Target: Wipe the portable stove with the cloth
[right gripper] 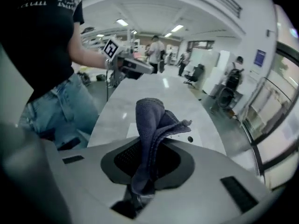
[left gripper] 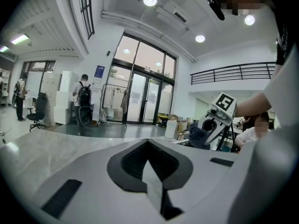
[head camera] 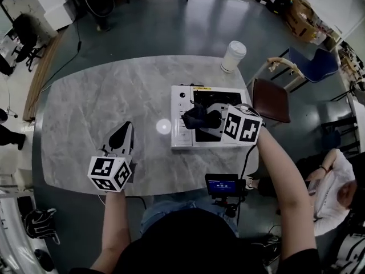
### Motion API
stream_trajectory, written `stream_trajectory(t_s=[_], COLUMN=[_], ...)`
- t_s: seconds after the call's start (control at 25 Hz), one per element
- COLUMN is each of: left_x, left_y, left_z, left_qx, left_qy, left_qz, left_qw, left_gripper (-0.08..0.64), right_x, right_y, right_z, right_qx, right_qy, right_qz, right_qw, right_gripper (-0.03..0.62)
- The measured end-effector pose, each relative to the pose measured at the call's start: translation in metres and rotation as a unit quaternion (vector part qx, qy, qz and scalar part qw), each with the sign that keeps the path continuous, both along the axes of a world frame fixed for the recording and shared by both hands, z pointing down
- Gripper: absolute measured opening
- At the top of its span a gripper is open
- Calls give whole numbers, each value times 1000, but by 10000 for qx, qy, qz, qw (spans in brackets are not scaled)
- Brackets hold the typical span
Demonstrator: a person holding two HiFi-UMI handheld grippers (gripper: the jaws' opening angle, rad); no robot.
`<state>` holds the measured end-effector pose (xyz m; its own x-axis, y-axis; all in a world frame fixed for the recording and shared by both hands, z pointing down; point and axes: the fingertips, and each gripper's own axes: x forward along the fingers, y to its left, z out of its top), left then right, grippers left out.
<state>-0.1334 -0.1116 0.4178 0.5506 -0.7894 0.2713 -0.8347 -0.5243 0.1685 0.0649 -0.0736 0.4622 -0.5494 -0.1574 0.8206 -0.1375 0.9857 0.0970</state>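
Left hand-held gripper (head camera: 124, 131) closed, right hand-held gripper (head camera: 203, 120) pinching cloth (right gripper: 152, 125).

White portable stove (head camera: 181, 133), flat — dark blue-grey cloth (head camera: 197, 117) bunched in the right claw (head camera: 210, 119) over its black top

dark blue cloth (right gripper: 150, 139), white stove (head camera: 183, 124), grey-veined marble table (head camera: 102, 101)

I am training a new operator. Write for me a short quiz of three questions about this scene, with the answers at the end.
1. Multiple choice: which gripper holds the cloth? A. left gripper B. right gripper C. neither
2. True or false: the left gripper's jaws stand wide apart.
3. Short answer: in the head view, over which thing is the cloth held?
Key: 1. B. 2. False: the left gripper's jaws are together, with nothing between them. 3. The portable stove.
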Motion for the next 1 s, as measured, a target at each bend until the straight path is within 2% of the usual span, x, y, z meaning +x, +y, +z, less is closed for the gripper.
stream_trajectory(t_s=[0.08, 0.16, 0.32, 0.44, 0.52, 0.6, 0.84, 1.0], left_x=[-5, -8, -18, -24, -31, -42, -78, -79], left_y=[1, 4, 16, 23, 28, 33, 43, 45], left_z=[2, 3, 7, 7, 7, 6, 7, 4], left_qx=[-11, -32, -97, -106, -113, -129, -188, -160], left_qy=[-13, -32, -88, -139, -147, -150, -194, -247], left_qz=[-189, -358, -793, -1069, -1286, -1526, -2056, -2112], left_qw=[9998, 9993, 9968, 9941, 9915, 9881, 9783, 9770], left_gripper=[-3, -3, -3, -3, -3, -3, -3, -3], right_x=[4, 9, 16, 25, 32, 33, 13, 13], right_y=[6, 12, 18, 20, 23, 23, 5, 4], right_z=[14, 24, 44, 61, 71, 79, 88, 94], right_qx=[-139, -325, -623, -913, -1197, -1418, -1994, -2129], right_qy=[532, 922, 1651, 2163, 2406, 2534, 2400, 2525], right_qz=[-733, -1379, -2523, -3059, -3230, -3294, -2999, -3046], right_qw=[9958, 9856, 9514, 9227, 9074, 8984, 9015, 8934], right_gripper=[74, 74, 74, 74, 74, 74, 74, 74])
